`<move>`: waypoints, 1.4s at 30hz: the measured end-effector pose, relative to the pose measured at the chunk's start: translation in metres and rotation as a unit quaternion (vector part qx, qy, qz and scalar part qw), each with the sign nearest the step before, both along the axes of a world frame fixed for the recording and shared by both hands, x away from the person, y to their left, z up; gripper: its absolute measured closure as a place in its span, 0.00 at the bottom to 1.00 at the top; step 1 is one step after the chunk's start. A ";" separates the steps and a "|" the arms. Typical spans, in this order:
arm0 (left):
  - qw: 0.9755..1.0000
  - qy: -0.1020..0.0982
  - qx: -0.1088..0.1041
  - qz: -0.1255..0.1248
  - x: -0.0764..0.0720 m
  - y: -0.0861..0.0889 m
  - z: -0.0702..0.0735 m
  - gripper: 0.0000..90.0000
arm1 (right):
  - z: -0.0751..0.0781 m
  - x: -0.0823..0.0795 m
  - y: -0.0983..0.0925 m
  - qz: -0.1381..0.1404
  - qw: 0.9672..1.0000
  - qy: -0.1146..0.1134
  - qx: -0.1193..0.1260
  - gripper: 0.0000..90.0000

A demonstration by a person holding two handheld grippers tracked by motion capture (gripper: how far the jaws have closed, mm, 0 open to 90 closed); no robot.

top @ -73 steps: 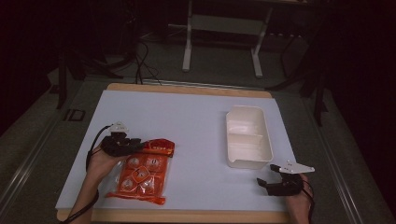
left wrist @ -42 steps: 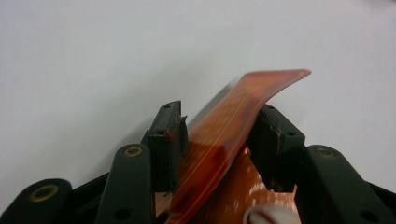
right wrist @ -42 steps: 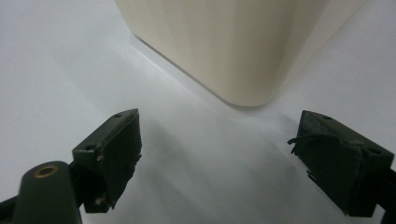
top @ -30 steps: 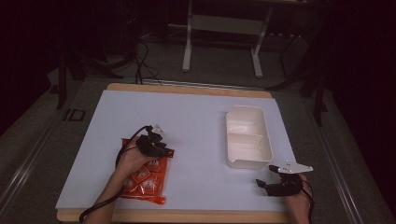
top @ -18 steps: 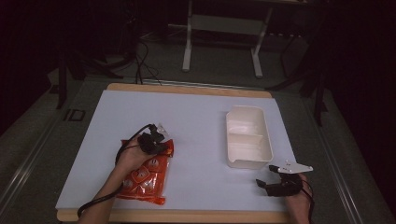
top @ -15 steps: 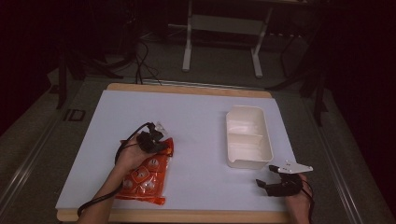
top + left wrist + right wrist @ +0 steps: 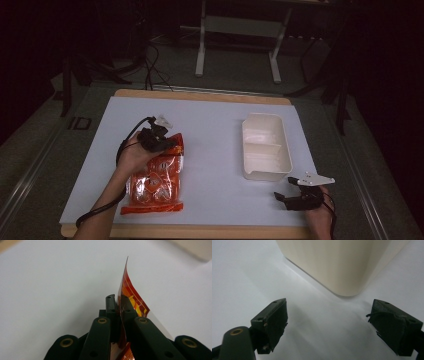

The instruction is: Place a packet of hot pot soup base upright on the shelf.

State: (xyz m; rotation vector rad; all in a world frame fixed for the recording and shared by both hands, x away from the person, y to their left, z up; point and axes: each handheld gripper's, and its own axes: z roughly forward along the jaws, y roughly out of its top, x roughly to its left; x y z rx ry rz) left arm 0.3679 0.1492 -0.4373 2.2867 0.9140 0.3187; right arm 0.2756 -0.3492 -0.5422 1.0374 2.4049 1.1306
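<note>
Left gripper (image 7: 159, 140) jaws clamped on orange snack bag (image 7: 154, 181) top edge, left-centre of frame, right gripper (image 7: 290, 198) jaws spread wide, empty, lower right just below white tray (image 7: 287, 150) on worktop (image 7: 210, 130)

Flat orange-red plastic snack bag (image 7: 156, 180) with round printed pieces, glossy, sealed. Its top edge (image 7: 127, 295) is pinched between the jaws of the left gripper (image 7: 159, 142) and stands up thin and bent; the rest trails below the gripper toward the person, lower end on the white tabletop.
</note>
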 end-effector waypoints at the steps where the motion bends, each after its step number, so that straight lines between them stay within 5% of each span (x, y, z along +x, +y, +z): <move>1: 1.000 -0.003 -0.004 -0.004 -0.001 0.000 0.007 0.99 | 0.000 0.000 0.000 0.000 1.000 0.000 0.000 0.16; 8: 1.000 -0.013 -0.021 -0.018 -0.008 -0.003 0.039 0.99 | 0.000 0.000 0.000 0.001 1.000 0.000 0.001 0.16; 18: 0.997 -0.022 -0.079 -0.013 -0.014 0.003 0.074 1.00 | 0.000 0.000 0.000 0.001 1.000 0.000 0.000 0.16; 28: 0.988 -0.011 -0.153 0.001 -0.014 0.005 0.095 1.00 | 0.000 0.000 0.000 0.001 1.000 0.000 0.000 0.16; 31: 0.983 -0.007 -0.181 0.004 -0.012 0.005 0.100 1.00 | 0.000 0.000 0.000 0.001 1.000 0.001 0.000 0.16; 36: 0.972 0.007 -0.234 0.020 -0.007 0.003 0.104 1.00 | 0.000 0.001 0.000 0.001 1.000 0.000 0.000 0.16; 42: 0.969 0.008 -0.246 0.015 -0.002 -0.011 0.108 1.00 | 0.000 0.001 0.000 0.002 1.000 0.001 0.000 0.16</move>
